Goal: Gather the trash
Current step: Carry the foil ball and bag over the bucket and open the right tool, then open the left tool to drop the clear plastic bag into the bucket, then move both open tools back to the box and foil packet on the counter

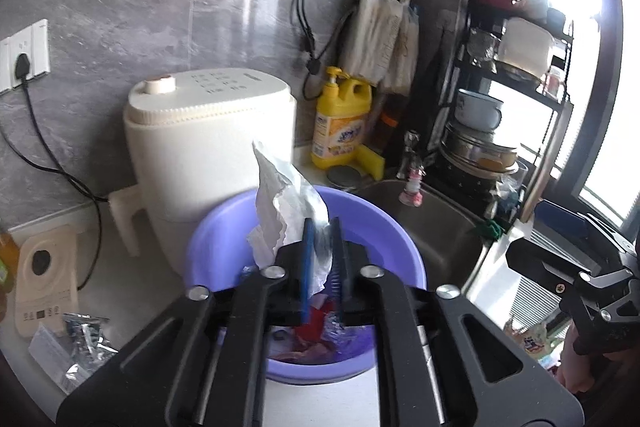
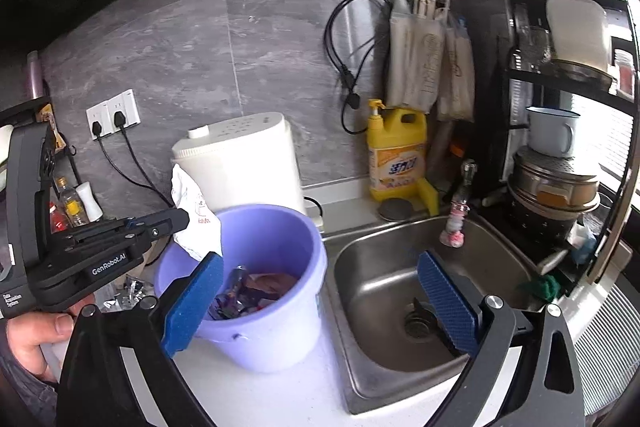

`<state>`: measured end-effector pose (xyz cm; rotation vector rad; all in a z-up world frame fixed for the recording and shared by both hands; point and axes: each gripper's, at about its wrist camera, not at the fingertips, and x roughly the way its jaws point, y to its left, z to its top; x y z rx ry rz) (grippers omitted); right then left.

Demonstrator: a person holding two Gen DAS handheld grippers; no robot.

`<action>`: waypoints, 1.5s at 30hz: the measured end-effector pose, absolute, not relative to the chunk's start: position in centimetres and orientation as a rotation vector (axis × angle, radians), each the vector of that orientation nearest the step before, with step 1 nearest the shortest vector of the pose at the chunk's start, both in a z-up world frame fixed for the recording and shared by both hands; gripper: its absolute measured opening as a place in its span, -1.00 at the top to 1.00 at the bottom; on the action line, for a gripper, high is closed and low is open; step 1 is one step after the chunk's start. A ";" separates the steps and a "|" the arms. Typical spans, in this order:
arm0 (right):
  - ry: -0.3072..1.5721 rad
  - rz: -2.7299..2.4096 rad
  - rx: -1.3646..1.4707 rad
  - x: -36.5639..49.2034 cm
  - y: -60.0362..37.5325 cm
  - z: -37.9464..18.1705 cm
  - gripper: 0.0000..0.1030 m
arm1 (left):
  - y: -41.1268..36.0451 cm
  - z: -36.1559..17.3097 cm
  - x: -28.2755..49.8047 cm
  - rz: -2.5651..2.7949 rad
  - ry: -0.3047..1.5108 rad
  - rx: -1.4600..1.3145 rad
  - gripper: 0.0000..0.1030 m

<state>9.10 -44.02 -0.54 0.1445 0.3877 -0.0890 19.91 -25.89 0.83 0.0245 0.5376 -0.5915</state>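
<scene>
Crumpled white wrapper (image 1: 286, 203): lower part hidden between the left gripper's (image 1: 322, 255) blue pads.
Purple bucket (image 2: 276, 247): near rim covered by gripper frames in both views; contents a jumble, items not identifiable.
Silver foil packet (image 1: 80, 343): print unreadable.
Hanging paper bags (image 1: 380, 27): motion-blurred.
Dish rack (image 2: 560, 155): right side lost in window glare.
Hand (image 2: 36, 339): cut off at the frame edge.

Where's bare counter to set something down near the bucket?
Bare: the white counter in front of the bucket, up to the sink rim. Crowded: left of the bucket, foil wrappers; behind it, the white appliance and soap bottle.
</scene>
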 end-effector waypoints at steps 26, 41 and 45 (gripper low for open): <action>0.341 0.117 0.168 10.9 -38.4 0.0 -0.85 | -16.2 2.0 17.9 -0.277 0.452 -0.018 -0.88; 0.358 0.250 0.182 13.3 -32.1 -0.5 -0.85 | -8.8 1.2 16.2 -0.117 0.482 -0.045 -0.88; 0.384 0.300 0.168 14.0 -29.7 -1.2 -0.85 | -6.4 0.5 15.6 -0.068 0.504 -0.054 -0.88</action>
